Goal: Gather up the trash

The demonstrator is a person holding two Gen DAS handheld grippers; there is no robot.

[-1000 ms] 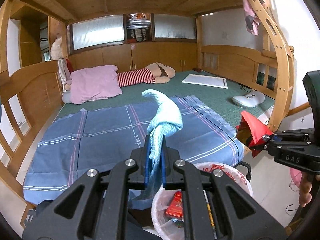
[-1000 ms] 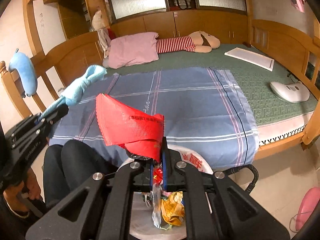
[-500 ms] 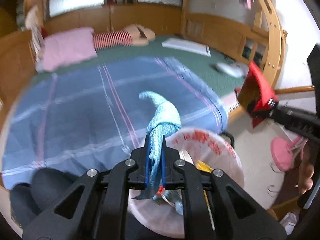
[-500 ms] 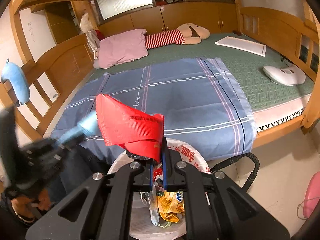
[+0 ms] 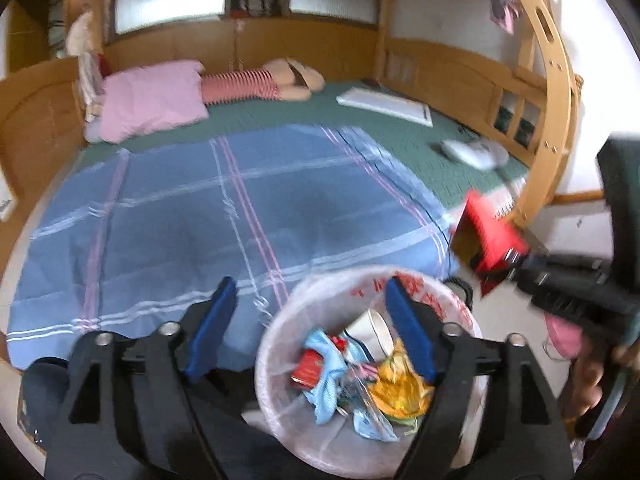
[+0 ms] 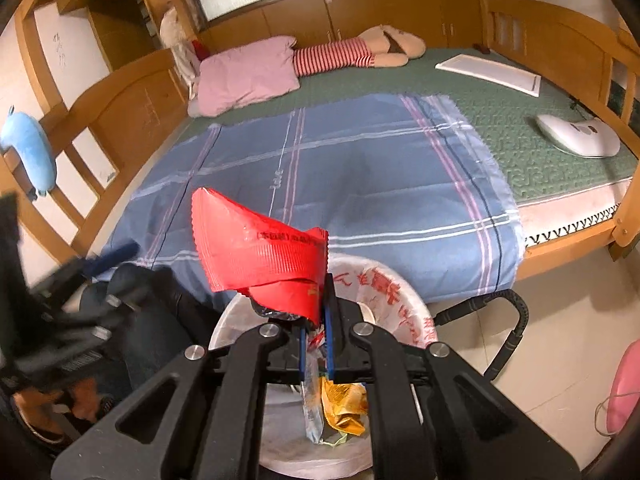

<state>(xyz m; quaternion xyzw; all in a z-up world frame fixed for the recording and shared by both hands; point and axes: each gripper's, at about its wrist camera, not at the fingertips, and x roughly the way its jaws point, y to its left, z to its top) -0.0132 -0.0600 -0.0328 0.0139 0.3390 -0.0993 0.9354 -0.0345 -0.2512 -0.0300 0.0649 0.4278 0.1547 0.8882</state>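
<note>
**Left tool lets go over the bin, right one hangs on**

Big blue blanket (image 5: pixel 240 216) spread on the bed beyond both tools. Right below them, the bin (image 5: pixel 280 344) with its white liner, already stuffed with scraps. Left tool (image 5: pixel 312 320): jaws opening, wide apart, nothing between them, and a pale blue cloth (image 5: pixel 326 380) lies in the bin just beneath. Right tool (image 6: pixel 316 336): pinched tight on the red wrapper (image 6: pixel 260 256), which sticks up above the jaws, over the bin's rim. That wrapper looks feather-light, thin and crinkly, a bit slick; a grip on the crumpled bottom edge suits it. It should flutter rather than drop straight.
</note>
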